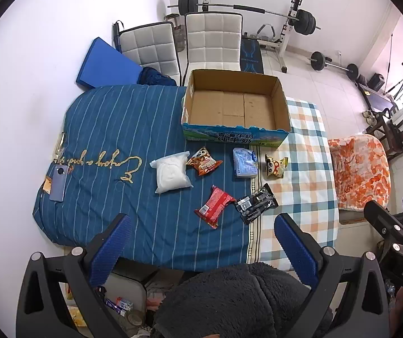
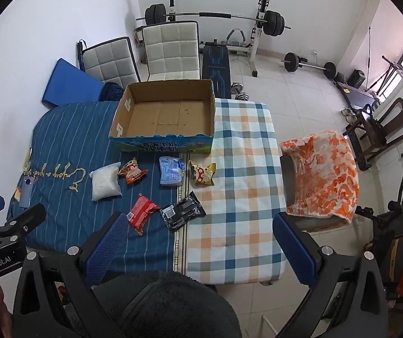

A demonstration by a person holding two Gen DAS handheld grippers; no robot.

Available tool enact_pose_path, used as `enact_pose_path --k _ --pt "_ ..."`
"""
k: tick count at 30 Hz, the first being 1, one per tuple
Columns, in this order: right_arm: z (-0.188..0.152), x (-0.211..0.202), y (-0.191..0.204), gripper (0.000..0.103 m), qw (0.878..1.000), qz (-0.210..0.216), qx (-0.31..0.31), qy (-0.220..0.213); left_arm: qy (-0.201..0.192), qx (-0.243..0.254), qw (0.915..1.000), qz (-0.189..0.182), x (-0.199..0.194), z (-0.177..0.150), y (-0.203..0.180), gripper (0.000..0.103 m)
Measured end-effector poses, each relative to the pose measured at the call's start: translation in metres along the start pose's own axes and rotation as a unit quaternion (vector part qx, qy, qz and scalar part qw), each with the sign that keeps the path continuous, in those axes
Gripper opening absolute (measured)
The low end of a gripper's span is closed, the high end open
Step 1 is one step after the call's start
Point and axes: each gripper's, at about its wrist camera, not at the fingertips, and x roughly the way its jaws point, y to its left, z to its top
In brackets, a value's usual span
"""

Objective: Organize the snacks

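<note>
An empty cardboard box (image 1: 234,107) (image 2: 165,112) stands at the far side of the cloth-covered table. In front of it lie several snack packs: a white bag (image 1: 172,173) (image 2: 104,181), an orange-brown pack (image 1: 204,162) (image 2: 132,171), a pale blue pack (image 1: 245,162) (image 2: 171,170), a yellow cartoon pack (image 1: 276,166) (image 2: 203,173), a red pack (image 1: 215,207) (image 2: 141,213) and a black pack (image 1: 256,203) (image 2: 182,211). My left gripper (image 1: 201,242) hangs open above the table's near edge, holding nothing. My right gripper (image 2: 198,239) is likewise open and holds nothing.
A phone (image 1: 58,181) (image 2: 26,187) lies at the table's left end. Two white chairs (image 1: 214,42) (image 2: 170,50) stand behind the box, a blanket-draped seat (image 1: 360,169) (image 2: 321,171) to the right. Weight equipment (image 2: 215,17) lines the back wall. A dark fleece garment (image 1: 229,301) fills the bottom.
</note>
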Motion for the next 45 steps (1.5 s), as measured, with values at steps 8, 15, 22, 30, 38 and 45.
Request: enact_pose_path --k 8,15,22,30,38,45 --pt "-0.001 -0.002 0.0 0.103 1.0 -0.002 0.0 -0.001 -0.003 0.002 1.0 0.002 -0.001 0.001 -0.001 0.103" --pt "-0.004 -0.008 -0.002 0.103 1.0 -0.002 0.002 -0.001 -0.01 0.004 0.9999 0.002 -0.005 0.003 0.0 0.103" --pt "-0.004 -0.01 -0.005 0.103 1.0 -0.006 0.005 -0.003 -0.015 0.012 0.9998 0.002 -0.006 0.004 0.0 0.103" --pt "-0.003 -0.009 -0.007 0.103 1.0 -0.007 0.005 -0.005 -0.012 0.013 0.9998 0.002 -0.005 0.002 -0.005 0.103" --pt "-0.004 -0.012 -0.005 0.103 1.0 -0.005 0.006 -0.004 -0.014 0.011 0.9998 0.002 -0.005 0.0 -0.004 0.103" --pt "-0.004 -0.012 -0.003 0.103 1.0 -0.007 0.006 -0.005 -0.014 0.011 0.9998 0.001 -0.005 0.0 -0.003 0.103"
